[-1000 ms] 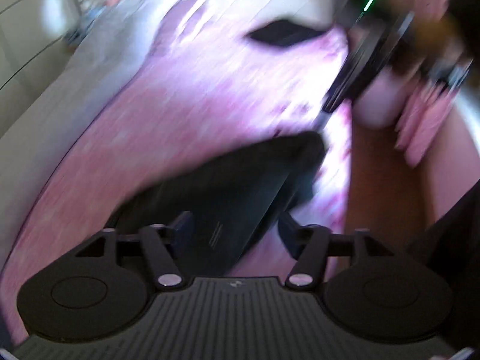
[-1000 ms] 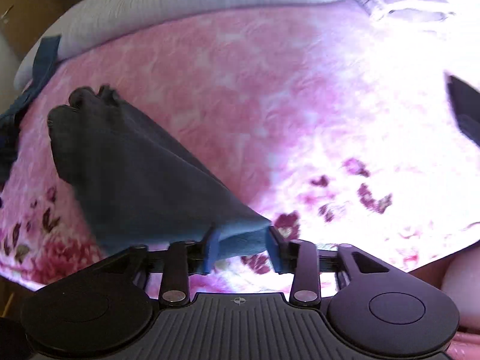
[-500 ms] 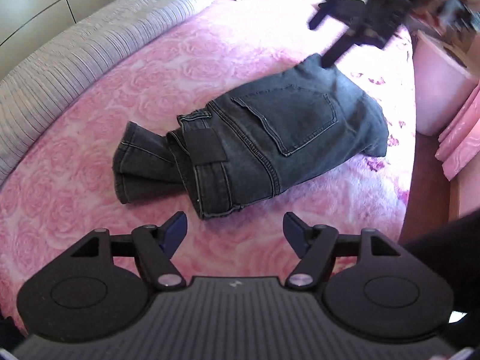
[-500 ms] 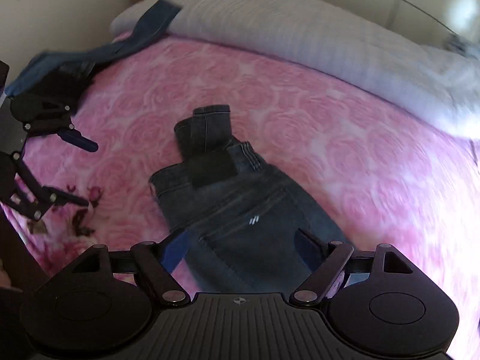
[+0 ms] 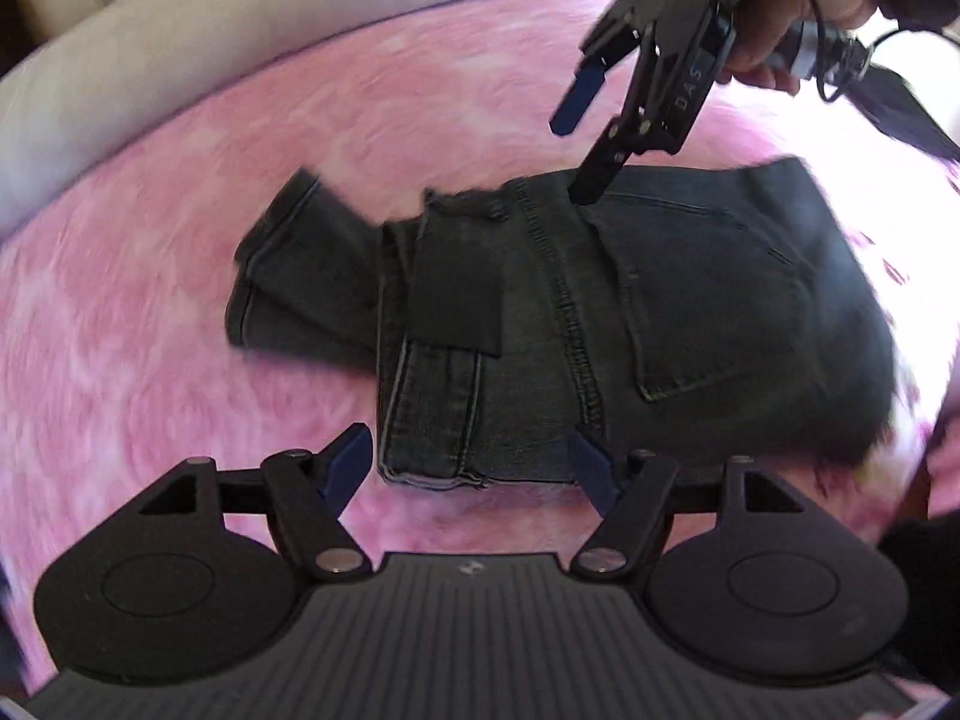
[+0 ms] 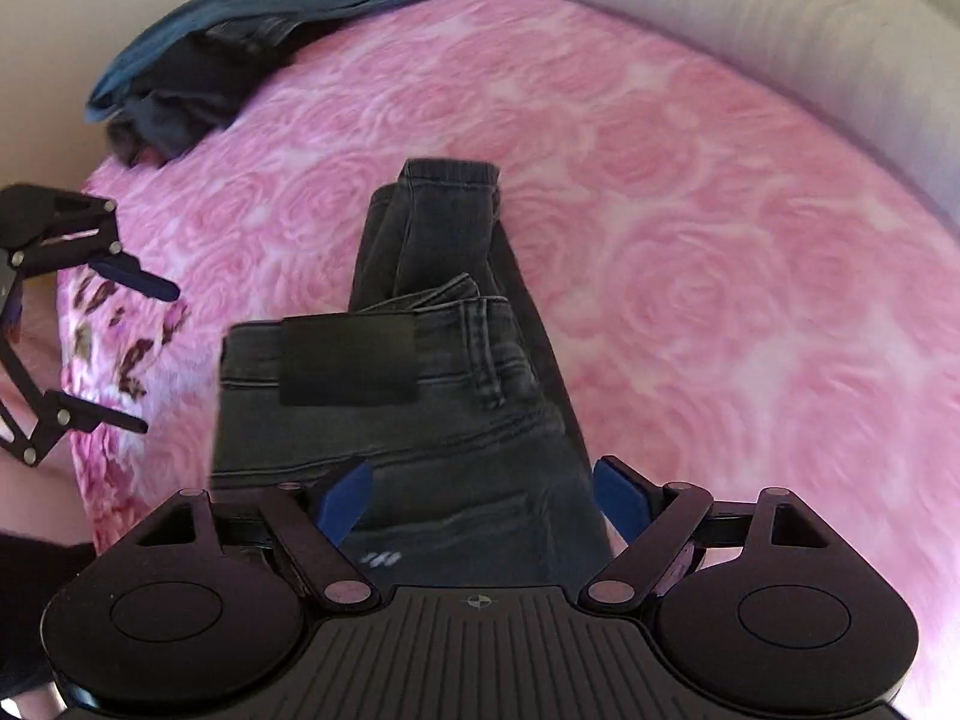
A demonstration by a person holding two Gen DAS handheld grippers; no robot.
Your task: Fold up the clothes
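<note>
Dark grey jeans (image 5: pixel 600 312) lie folded on the pink rose bedspread (image 5: pixel 150 360), with the leg ends sticking out to the left. My left gripper (image 5: pixel 468 471) stands open just above the near waistband edge, pads off the cloth. The right gripper (image 5: pixel 579 153) hangs over the far edge of the jeans, its lower fingertip at the denim. In the right wrist view the jeans (image 6: pixel 420 372) run away from my right gripper (image 6: pixel 480 501). Its jaws are opening wide, with denim below the gap and nothing pinched. The left gripper (image 6: pixel 147 357) shows open at the left edge.
A heap of blue and dark clothes (image 6: pixel 180 78) lies at the bed's far corner. A grey striped bolster (image 6: pixel 780 18) (image 5: pixel 180 60) runs along the back. The bed edge drops off beside the left gripper. A hand (image 5: pixel 774 6) holds the right gripper.
The right gripper let go of the denim it was pinching and opened wide. The jeans now lie folded on the bed, and both grippers have turned and come down close over them.
</note>
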